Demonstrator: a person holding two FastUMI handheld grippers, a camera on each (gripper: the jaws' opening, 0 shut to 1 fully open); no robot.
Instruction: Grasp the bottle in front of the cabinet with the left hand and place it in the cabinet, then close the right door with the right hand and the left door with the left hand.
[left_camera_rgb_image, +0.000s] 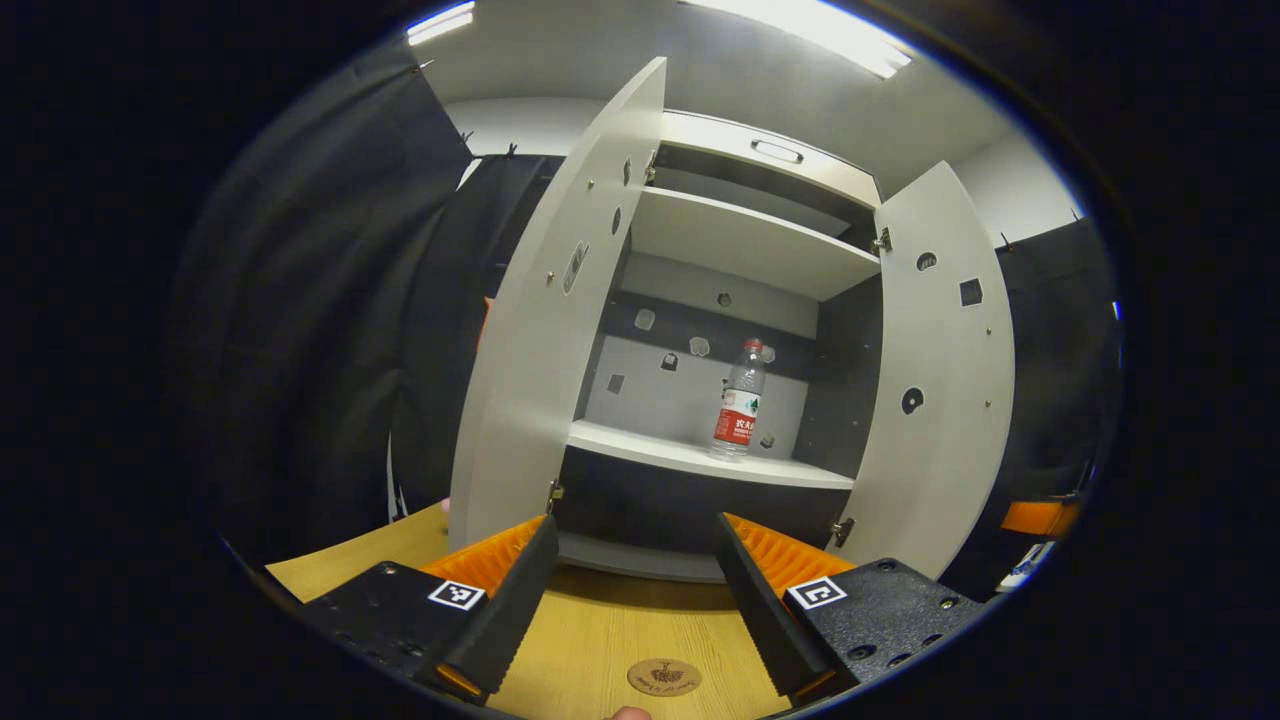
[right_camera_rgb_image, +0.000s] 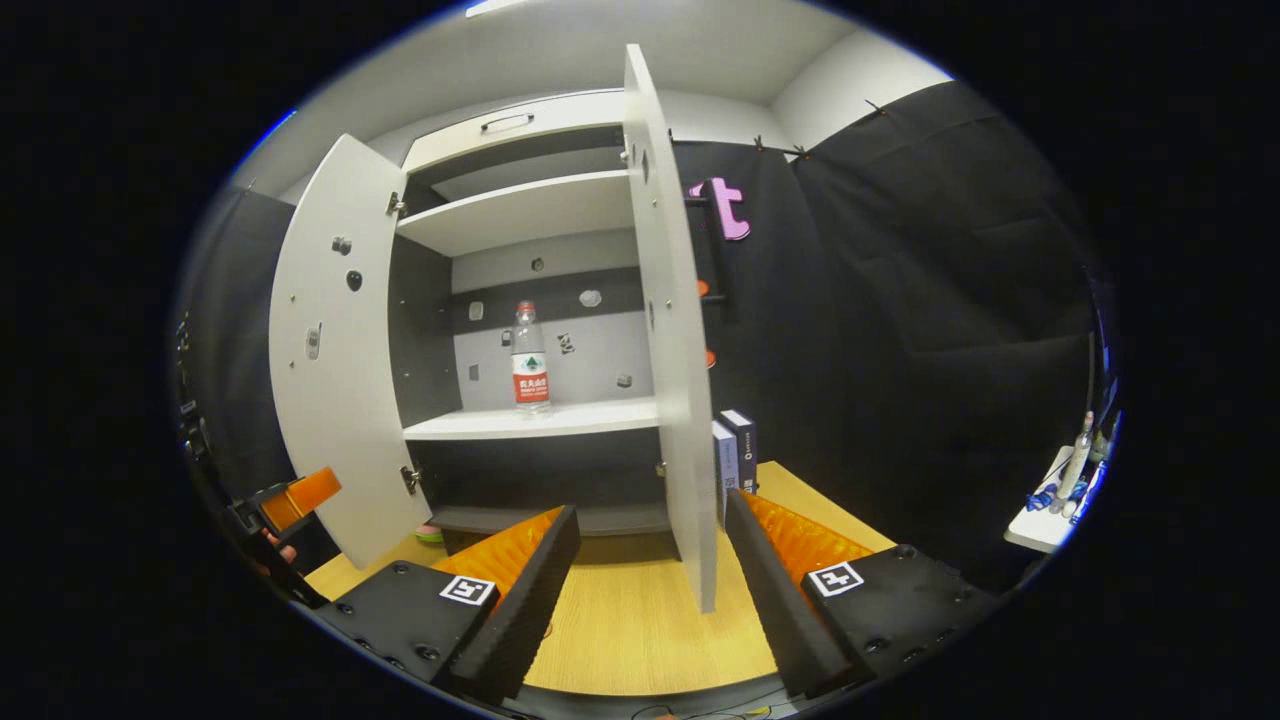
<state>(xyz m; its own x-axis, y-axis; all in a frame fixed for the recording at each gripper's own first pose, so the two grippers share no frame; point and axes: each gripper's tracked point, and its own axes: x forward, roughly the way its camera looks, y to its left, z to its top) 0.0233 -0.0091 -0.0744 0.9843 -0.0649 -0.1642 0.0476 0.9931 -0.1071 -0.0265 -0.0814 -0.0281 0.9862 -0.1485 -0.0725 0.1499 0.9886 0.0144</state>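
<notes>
A clear water bottle (left_camera_rgb_image: 738, 400) with a red label stands upright on the cabinet's middle shelf (left_camera_rgb_image: 690, 458), towards its right side. Both pale cabinet doors hang open: the left door (left_camera_rgb_image: 545, 330) and the right door (left_camera_rgb_image: 935, 370). My left gripper (left_camera_rgb_image: 635, 610) is open and holds nothing, low over the wooden table in front of the cabinet. In the right gripper view the bottle (right_camera_rgb_image: 530, 357) stands on the same shelf. My right gripper (right_camera_rgb_image: 650, 590) is open too, and the right door (right_camera_rgb_image: 670, 330) shows edge-on just ahead, its lower corner in line with the gap between the fingers.
The wooden table (left_camera_rgb_image: 620, 630) carries a round brown emblem (left_camera_rgb_image: 664, 677) near its front edge. Two upright boxes (right_camera_rgb_image: 735, 455) stand beside the right door. A white side table (right_camera_rgb_image: 1045, 525) with small items sits far right. Black cloth walls surround the booth.
</notes>
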